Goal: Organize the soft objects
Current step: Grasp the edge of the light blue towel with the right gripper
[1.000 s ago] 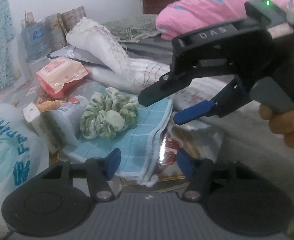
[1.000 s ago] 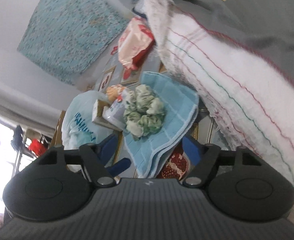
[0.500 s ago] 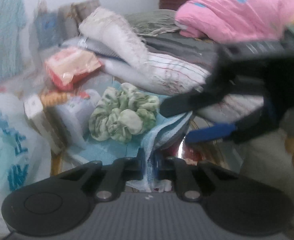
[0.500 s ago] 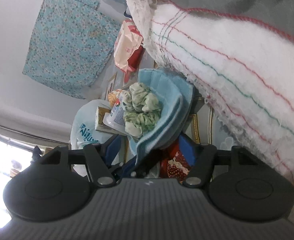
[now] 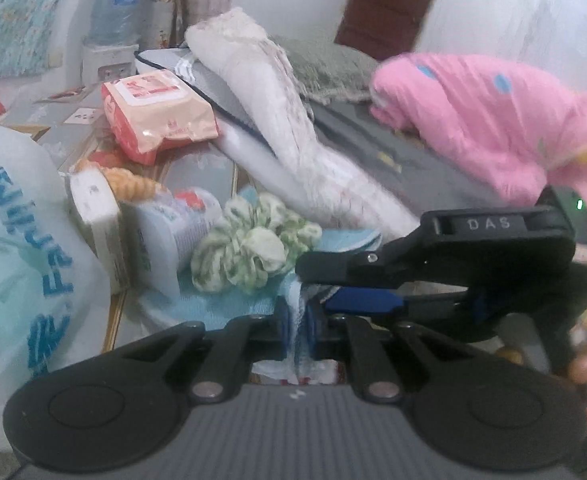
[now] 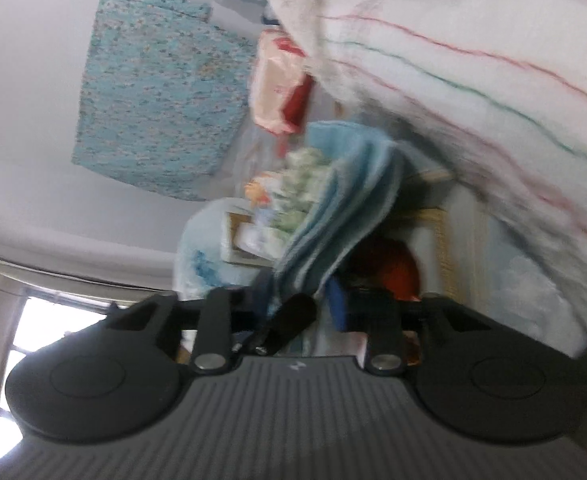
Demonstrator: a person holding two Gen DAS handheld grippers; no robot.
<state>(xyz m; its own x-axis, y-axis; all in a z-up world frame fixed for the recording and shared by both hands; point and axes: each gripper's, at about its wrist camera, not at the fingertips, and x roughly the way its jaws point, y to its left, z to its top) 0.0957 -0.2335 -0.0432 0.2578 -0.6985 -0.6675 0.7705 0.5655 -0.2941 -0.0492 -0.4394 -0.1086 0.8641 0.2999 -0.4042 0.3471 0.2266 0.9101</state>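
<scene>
A folded light blue towel (image 5: pixel 221 304) lies on the floor with a green-and-white scrunchie (image 5: pixel 253 252) on top of it. My left gripper (image 5: pixel 296 320) is shut on the towel's near edge and holds that edge raised. My right gripper (image 5: pixel 313 286) reaches in from the right at the same edge. Its jaws are closing, with the towel's layers between the pads. In the right wrist view the lifted towel (image 6: pixel 345 200) runs down into my right gripper (image 6: pixel 300 300), and one black finger (image 6: pixel 289 320) of the left gripper crosses in front. The scrunchie (image 6: pixel 301 176) shows behind the raised fold.
A white blanket with coloured stripes (image 5: pixel 293 140) lies just behind the towel, with pink bedding (image 5: pixel 473 120) at the right. A wet-wipes pack (image 5: pixel 153 112), a white box (image 5: pixel 93 220) and a plastic bag (image 5: pixel 13 260) crowd the left side. A water bottle (image 5: pixel 113 4) stands by the wall.
My left gripper shut on the towel's near edge and lifted it, folding it upward. My right gripper came down to the same edge and its jaws narrowed around the towel.
</scene>
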